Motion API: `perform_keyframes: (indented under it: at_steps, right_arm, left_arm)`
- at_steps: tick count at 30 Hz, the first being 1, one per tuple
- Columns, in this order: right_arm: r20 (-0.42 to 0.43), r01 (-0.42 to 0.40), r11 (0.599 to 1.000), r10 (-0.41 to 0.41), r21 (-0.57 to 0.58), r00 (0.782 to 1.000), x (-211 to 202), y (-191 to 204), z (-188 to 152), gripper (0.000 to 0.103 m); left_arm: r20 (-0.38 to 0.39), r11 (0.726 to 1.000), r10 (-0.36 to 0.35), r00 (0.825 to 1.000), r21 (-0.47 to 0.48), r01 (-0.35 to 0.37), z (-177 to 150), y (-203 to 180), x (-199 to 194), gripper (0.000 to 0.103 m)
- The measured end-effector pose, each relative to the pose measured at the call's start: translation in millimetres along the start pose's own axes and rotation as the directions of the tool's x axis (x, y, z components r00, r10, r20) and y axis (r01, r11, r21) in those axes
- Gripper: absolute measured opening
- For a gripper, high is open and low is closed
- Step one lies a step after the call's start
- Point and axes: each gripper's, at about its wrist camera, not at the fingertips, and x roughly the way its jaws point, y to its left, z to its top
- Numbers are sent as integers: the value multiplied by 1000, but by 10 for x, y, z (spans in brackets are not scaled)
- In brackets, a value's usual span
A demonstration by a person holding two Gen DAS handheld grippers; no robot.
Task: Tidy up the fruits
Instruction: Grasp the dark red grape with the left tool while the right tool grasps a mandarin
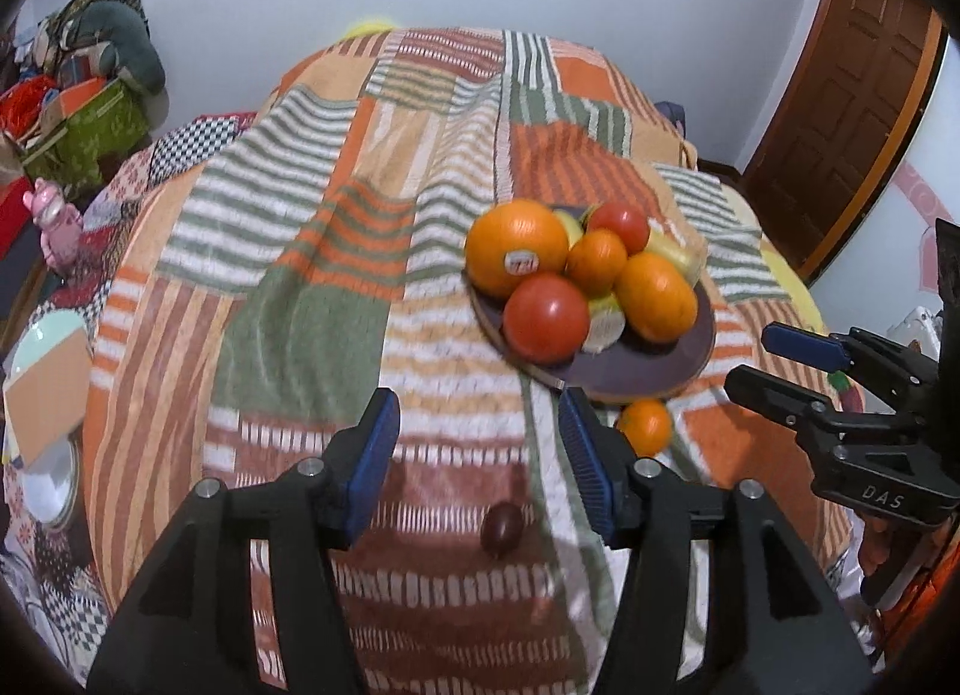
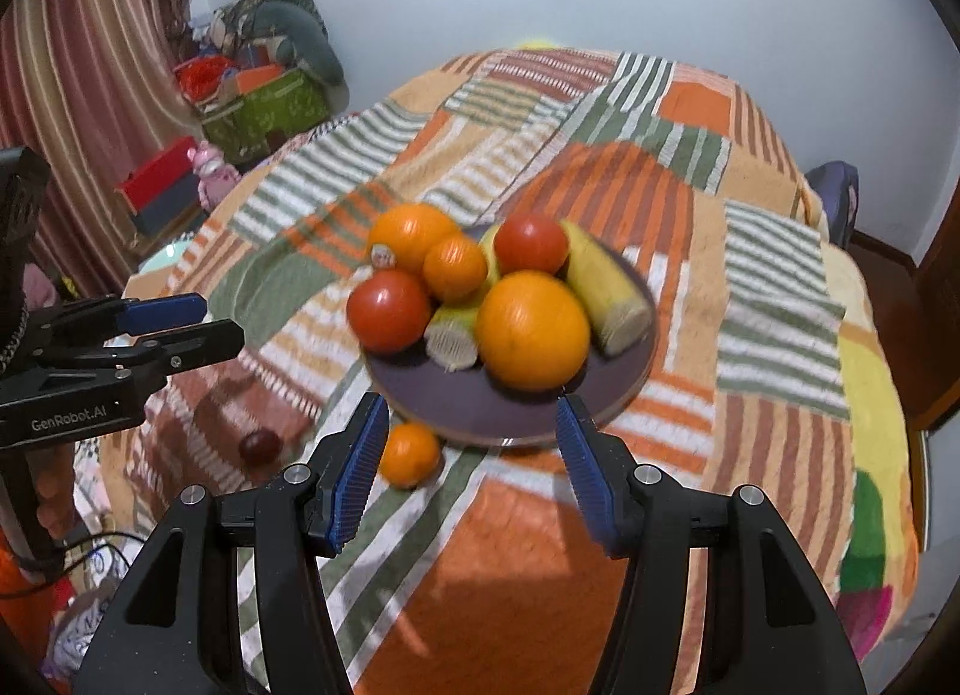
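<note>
Both grippers hovering empty: left gripper (image 1: 477, 455) and right gripper (image 2: 471, 458) spread wide. Round dark purple plate (image 2: 516, 413) sitting on striped patchwork blanket (image 1: 300, 305), piled with fruit. Small orange mandarin (image 2: 409, 453) lying just beside plate rim; dark red plum (image 1: 503, 528) lying apart.

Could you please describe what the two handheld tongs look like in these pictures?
Both the left tongs and the right tongs are matte black plastic with two ribbed blue pads and silver pivot bolts. White lettering reads "GenRobot.AI" on the left body and "DAS" on the right one.
</note>
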Motion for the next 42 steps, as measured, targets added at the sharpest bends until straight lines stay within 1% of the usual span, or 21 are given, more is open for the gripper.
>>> perform_keyframes:
  at_steps: [7,15,18,20,24,26,30,32,34,42]
  right_arm:
    - [-52,-9,1000,8,-22,999,129,140,-168,54]
    - [-109,-43,999,41,-13,993,342,186,-238,54]
    - [-125,-46,999,43,-21,991,408,226,-256,54]
    - [-128,-50,998,46,-24,991,436,250,-256,54]
    - [-134,-58,998,52,-40,990,489,298,-237,50]
    - [-141,-62,997,55,-47,989,517,313,-239,45]
    - [-145,-58,996,48,-64,988,540,327,-244,39]
    - [-142,-46,996,35,-75,989,538,325,-245,34]
    - [-140,-40,996,28,-82,990,533,311,-242,32]
    - [-123,-58,994,46,-96,991,456,331,-233,32]
  left_arm:
    - [-66,1000,-3,998,-7,3,-228,67,108,55]
    - [-109,999,-32,993,-14,31,-396,59,227,55]
    - [-125,999,-44,991,-12,43,-426,39,276,48]
    - [-134,999,-48,990,-12,47,-431,24,309,46]
    - [-149,998,-62,987,-20,60,-438,18,376,35]
    - [-147,998,-64,987,-27,60,-441,23,389,33]
    - [-148,996,-81,986,-36,77,-436,29,407,26]
    - [-152,994,-102,983,-45,97,-438,31,415,22]
    - [-152,994,-106,983,-46,100,-439,28,415,19]
    - [-142,995,-95,985,-39,90,-447,13,387,18]
